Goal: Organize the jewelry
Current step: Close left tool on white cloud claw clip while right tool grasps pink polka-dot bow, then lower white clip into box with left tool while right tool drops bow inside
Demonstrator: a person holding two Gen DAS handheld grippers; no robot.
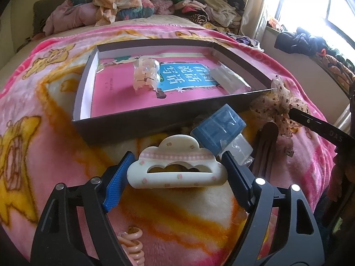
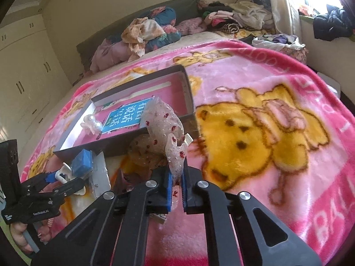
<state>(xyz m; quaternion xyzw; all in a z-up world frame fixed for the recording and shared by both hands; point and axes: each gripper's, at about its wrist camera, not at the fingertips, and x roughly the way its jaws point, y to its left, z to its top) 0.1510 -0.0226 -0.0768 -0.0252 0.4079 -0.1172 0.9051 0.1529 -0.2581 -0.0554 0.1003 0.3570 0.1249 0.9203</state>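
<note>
So both hands are busy here. The right gripper (image 2: 177, 188) is pinched tight on the mesh bow hair clip (image 2: 168, 128), that sheer thing with little red dots. It's got it by the lower end, so the bow stands up out of the jaws and its top leans toward the near right corner of the box (image 2: 188, 88). From the left wrist view the bow (image 1: 277, 104) sits just outside that corner, right by the rim. So the box lies straight ahead and a bit left of the right gripper, and my guess is the move is basically forward and over the near wall, then let go.

The left gripper (image 1: 177, 166) is spread around the cloud-shaped claw clip (image 1: 175, 166), white with a pink gingham band. The clip's long axis runs side to side, straight across between the two fingers, so closing would squeeze it end to end. The pads look to be right at its ends, but I can't say they're actually pressing. It lies on the pink blanket (image 1: 44, 133) of the bed, just in front of the box's near wall.

A blue-capped little container (image 1: 218, 128) leans between the clip and the box. Inside the box there's already a translucent claw clip (image 1: 145, 73) on a pink book (image 1: 124, 95).

Right hand's the nearer one to dropping something in, I'd say
</note>
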